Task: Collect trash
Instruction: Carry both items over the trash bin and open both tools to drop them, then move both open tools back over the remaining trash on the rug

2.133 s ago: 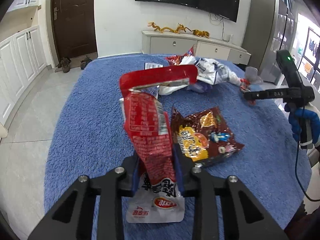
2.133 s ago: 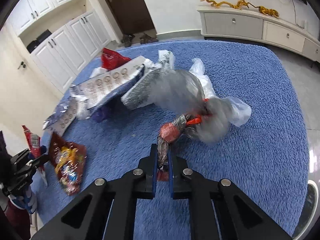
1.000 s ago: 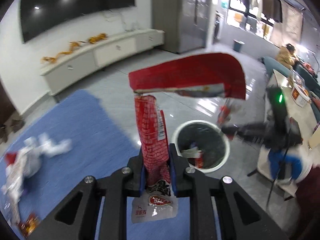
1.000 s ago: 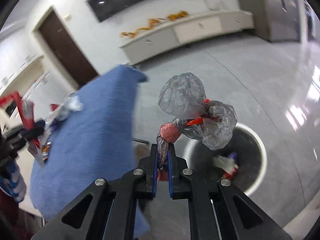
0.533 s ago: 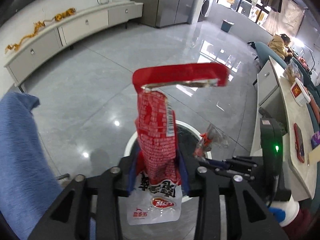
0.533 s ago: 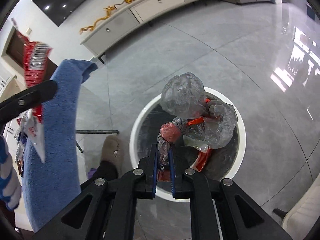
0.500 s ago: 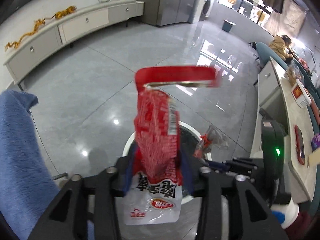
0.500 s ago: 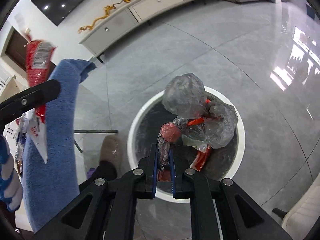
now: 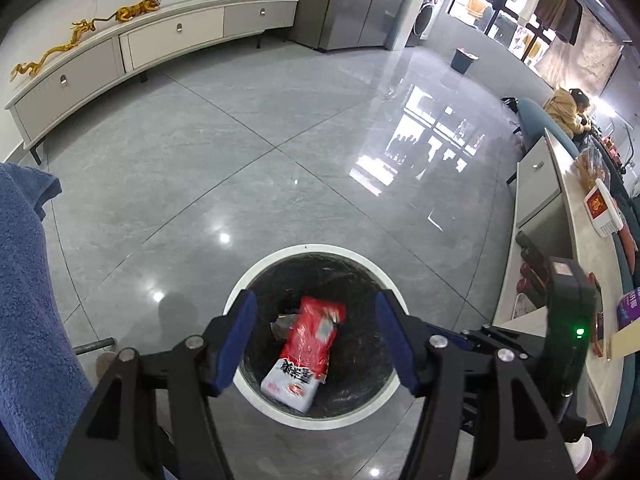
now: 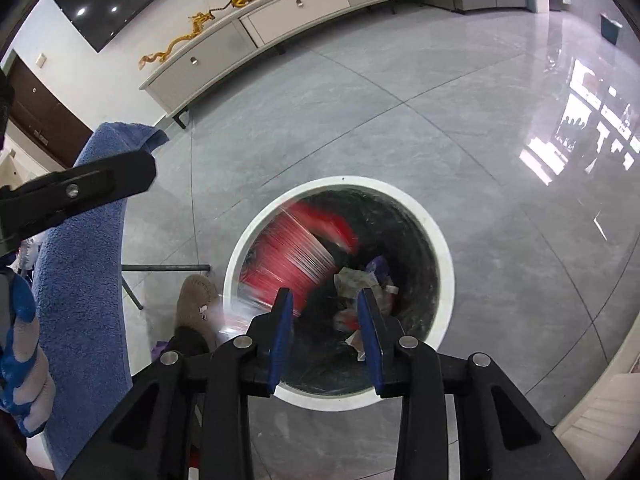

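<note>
The drop step is being completed: the left claw (image 9: 316,342) and right claw (image 10: 326,330) have just been opening and are being held apart, empty, above the white-rimmed bin (image 9: 256,276). The red snack wrapper (image 9: 308,350) is being seen falling inside it. Next, both claws are probably being needed back at the blue-covered table (image 9: 24,300) for more trash.

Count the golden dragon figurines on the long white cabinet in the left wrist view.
2. One golden figurine sits further right on the white cabinet top; a longer golden dragon stretches along its left part. Others may lie beyond the frame's left edge.
</note>
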Motion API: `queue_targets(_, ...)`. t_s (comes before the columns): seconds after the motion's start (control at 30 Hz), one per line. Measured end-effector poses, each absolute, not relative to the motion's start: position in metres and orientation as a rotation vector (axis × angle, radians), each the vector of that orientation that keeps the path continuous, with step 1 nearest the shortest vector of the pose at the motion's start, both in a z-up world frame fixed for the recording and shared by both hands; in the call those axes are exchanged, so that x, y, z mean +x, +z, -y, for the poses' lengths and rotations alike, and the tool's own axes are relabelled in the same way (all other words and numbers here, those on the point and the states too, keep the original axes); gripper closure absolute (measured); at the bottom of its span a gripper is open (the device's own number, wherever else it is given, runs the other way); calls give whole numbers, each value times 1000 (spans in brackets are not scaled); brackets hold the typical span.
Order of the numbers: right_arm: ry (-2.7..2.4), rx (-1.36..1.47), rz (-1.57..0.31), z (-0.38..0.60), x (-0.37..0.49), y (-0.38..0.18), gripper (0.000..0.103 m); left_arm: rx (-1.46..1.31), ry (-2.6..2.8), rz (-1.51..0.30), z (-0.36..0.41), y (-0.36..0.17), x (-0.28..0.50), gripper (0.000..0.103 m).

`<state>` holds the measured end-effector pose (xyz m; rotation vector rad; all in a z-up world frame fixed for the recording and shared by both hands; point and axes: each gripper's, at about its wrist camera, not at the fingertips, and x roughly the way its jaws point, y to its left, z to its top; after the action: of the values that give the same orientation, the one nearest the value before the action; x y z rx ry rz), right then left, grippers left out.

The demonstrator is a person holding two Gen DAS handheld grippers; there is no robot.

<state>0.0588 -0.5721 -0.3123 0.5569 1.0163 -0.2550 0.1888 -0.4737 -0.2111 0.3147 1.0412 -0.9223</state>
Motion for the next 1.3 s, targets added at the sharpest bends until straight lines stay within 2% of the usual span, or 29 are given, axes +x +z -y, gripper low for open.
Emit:
queue_targets(0.13, -280, 512, -973, 565, 47, -285, 70, 277, -902, -973, 453, -186, 181, 42)
queue_targets(0.4, -273, 410, -847, 542, 37, -219, 66, 212, -844, -719, 379, -114, 153, 42)
queue_targets(0.53, -238, 379, -774, 519, 33, -184, 64, 216, -834, -668, 335, -87, 139, 42)
queue_targets(0.87, -129, 311, -675, 453, 38, -127, 62, 217, -679, -591, 205, -63, 115, 42)
queue_targets(1.3, 24, 224, -637, 357, 47, -89, 61, 126, -398, -558, 38, -61, 98, 42)
